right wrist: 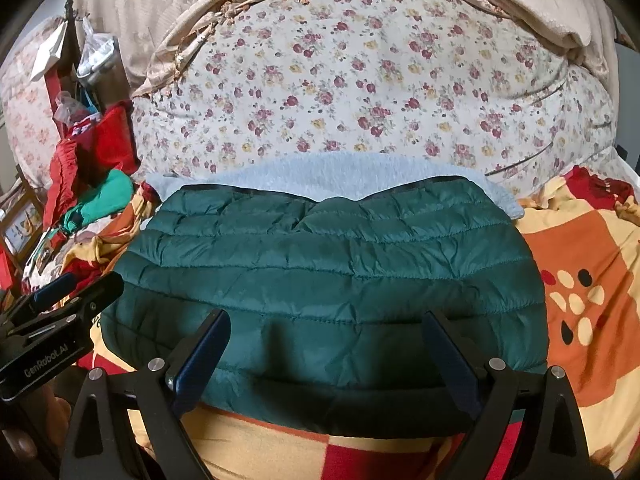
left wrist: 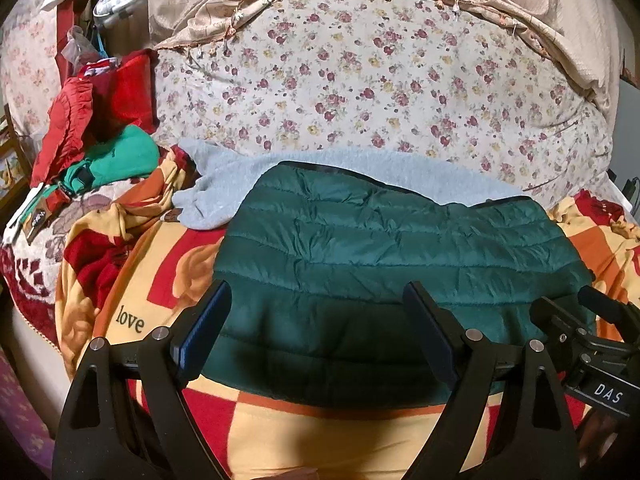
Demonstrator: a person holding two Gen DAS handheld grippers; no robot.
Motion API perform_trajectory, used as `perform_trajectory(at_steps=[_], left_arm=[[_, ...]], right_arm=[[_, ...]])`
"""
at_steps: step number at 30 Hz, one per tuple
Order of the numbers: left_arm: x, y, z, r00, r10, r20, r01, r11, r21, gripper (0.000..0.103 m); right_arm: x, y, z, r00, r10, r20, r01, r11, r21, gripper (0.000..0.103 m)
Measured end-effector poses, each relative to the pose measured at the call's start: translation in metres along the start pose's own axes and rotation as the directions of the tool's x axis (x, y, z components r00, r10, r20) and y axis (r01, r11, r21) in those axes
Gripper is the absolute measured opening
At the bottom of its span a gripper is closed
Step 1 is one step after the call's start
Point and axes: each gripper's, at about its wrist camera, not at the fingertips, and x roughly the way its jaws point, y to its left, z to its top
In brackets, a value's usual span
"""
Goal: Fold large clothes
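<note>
Now both tools hang open over the folded green jacket (right wrist: 328, 276) at the bed's near edge.
I'd set my left tool (left wrist: 320, 332) and right tool (right wrist: 324, 356) on the near hem corners together, lifting evenly.

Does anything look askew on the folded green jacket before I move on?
Mostly tidy. The green puffer jacket lies folded flat on the patterned blanket, but a grey fleece sticks out from under its far edge, more on the left side. Both claws hover open, empty, at its near hem.
</note>
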Motion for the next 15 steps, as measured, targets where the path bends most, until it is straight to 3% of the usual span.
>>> perform_trajectory(at_steps=[15], left_arm=[[0.017, 0.004, 0.002, 1.0, 0.022, -0.016, -0.022, 1.0, 0.004, 0.087]], right_arm=[[0.014, -0.003, 0.005, 1.0, -0.002, -0.023, 0.002, 1.0, -0.001, 0.095]])
